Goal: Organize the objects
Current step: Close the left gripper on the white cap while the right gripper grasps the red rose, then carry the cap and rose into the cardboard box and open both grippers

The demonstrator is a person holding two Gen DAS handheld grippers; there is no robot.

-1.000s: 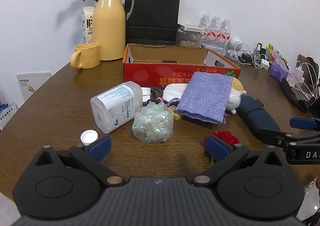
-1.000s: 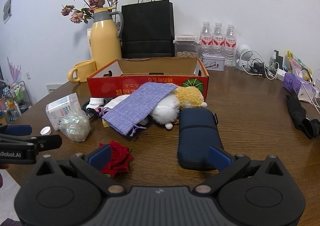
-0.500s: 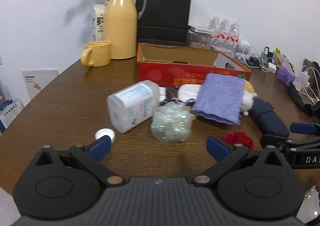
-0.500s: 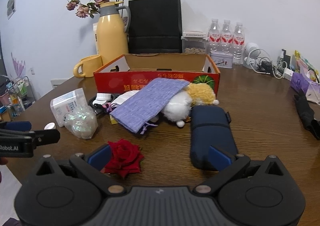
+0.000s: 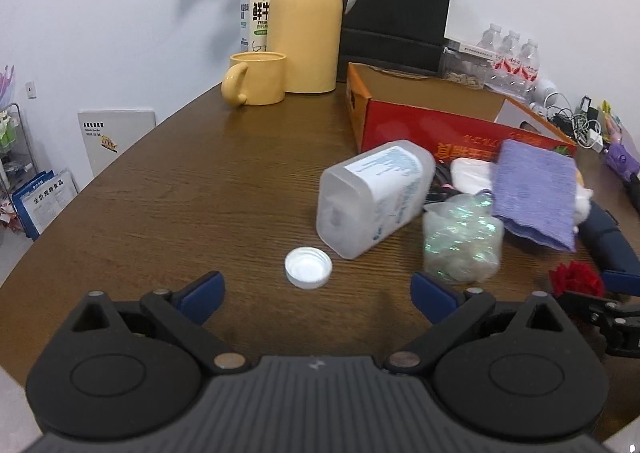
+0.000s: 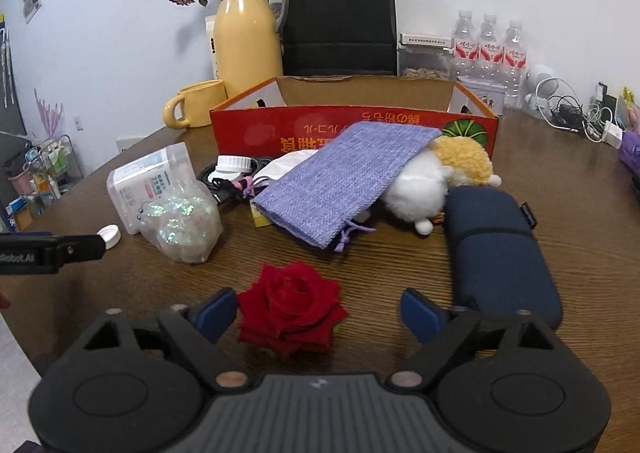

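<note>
My left gripper [image 5: 316, 295] is open and empty, with a white bottle cap [image 5: 308, 267] just ahead between its fingers. A clear plastic bottle [image 5: 374, 197] lies on its side beyond the cap, next to an iridescent bag [image 5: 462, 239]. My right gripper [image 6: 318, 313] is open, with a red rose [image 6: 291, 307] lying between its fingers, nearer the left one. Ahead lie a purple cloth pouch [image 6: 340, 179], a plush toy [image 6: 436, 181], a navy case [image 6: 498, 253] and the open red cardboard box [image 6: 356, 125].
A yellow thermos [image 5: 306, 17], yellow mug [image 5: 258, 79], milk carton [image 5: 256, 15] and black paper bag [image 5: 394, 9] stand at the back. Water bottles [image 6: 490, 49] and tangled cables [image 6: 576, 117] are at the back right. The table edge curves off at the left.
My left gripper has swung left, so the white cap now sits between its fingers. My right gripper has shifted left, bringing the rose between its fingers.
</note>
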